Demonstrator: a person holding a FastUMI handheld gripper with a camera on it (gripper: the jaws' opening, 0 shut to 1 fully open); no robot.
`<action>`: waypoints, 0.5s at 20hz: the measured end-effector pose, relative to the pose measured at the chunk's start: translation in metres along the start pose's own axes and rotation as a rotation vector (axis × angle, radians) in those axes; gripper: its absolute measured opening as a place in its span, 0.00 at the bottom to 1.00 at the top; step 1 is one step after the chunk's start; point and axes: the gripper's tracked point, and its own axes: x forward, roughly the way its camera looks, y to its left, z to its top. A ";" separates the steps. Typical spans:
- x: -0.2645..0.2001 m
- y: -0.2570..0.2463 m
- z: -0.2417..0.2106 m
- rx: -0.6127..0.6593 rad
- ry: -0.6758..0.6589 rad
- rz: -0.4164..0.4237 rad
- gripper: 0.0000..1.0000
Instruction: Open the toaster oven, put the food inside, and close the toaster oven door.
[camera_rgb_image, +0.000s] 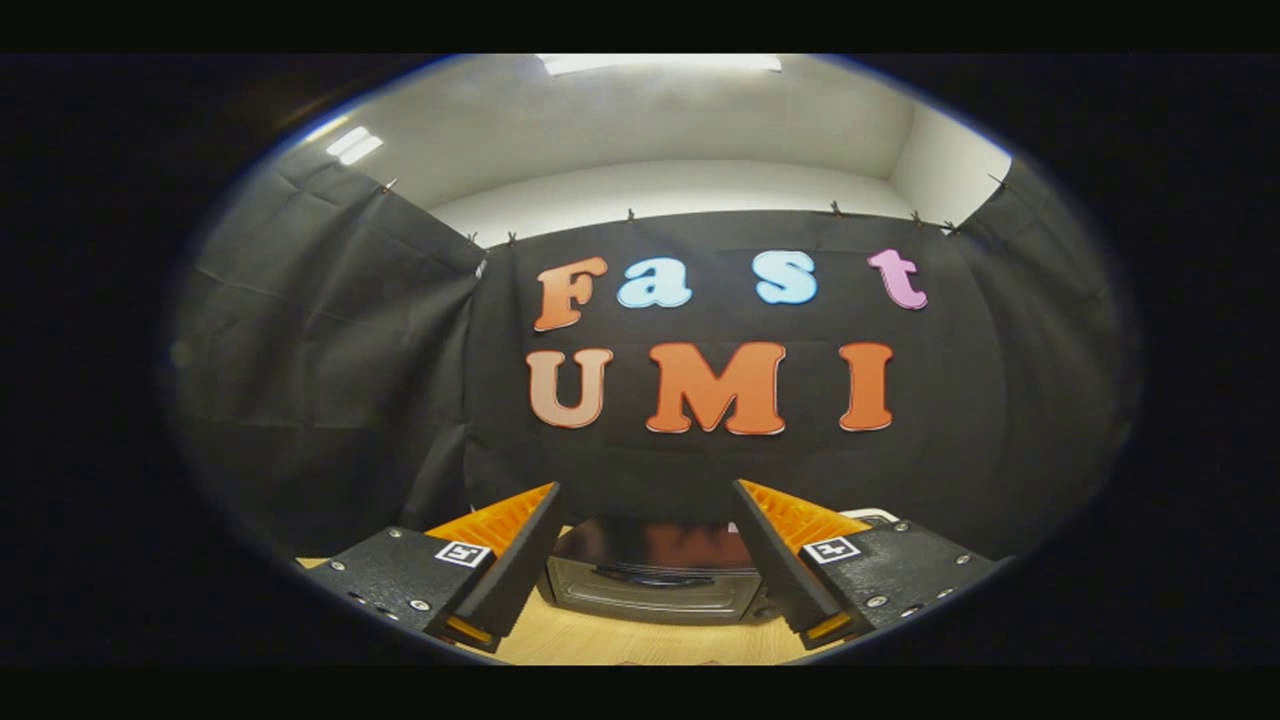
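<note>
Two fingers of my gripper (645, 500) stand wide apart, empty, above the dark glossy metal toaster oven (655, 580); its door is shut, so opening comes next: descend to its handle

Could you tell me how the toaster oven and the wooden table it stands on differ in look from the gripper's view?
The toaster oven is dark and glossy, mirroring the wall above; the wooden table is pale and matt. The toaster oven is a boxy body with its door shut and a handle across the front; the table is a flat surface. Both lie beyond the gripper, framed between its open fingers, which touch neither.
</note>
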 end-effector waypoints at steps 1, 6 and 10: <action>0.004 0.002 -0.009 0.005 0.023 0.004 0.98; 0.035 -0.004 -0.051 0.009 0.110 -0.018 0.98; 0.062 -0.003 -0.102 0.023 0.219 -0.036 0.98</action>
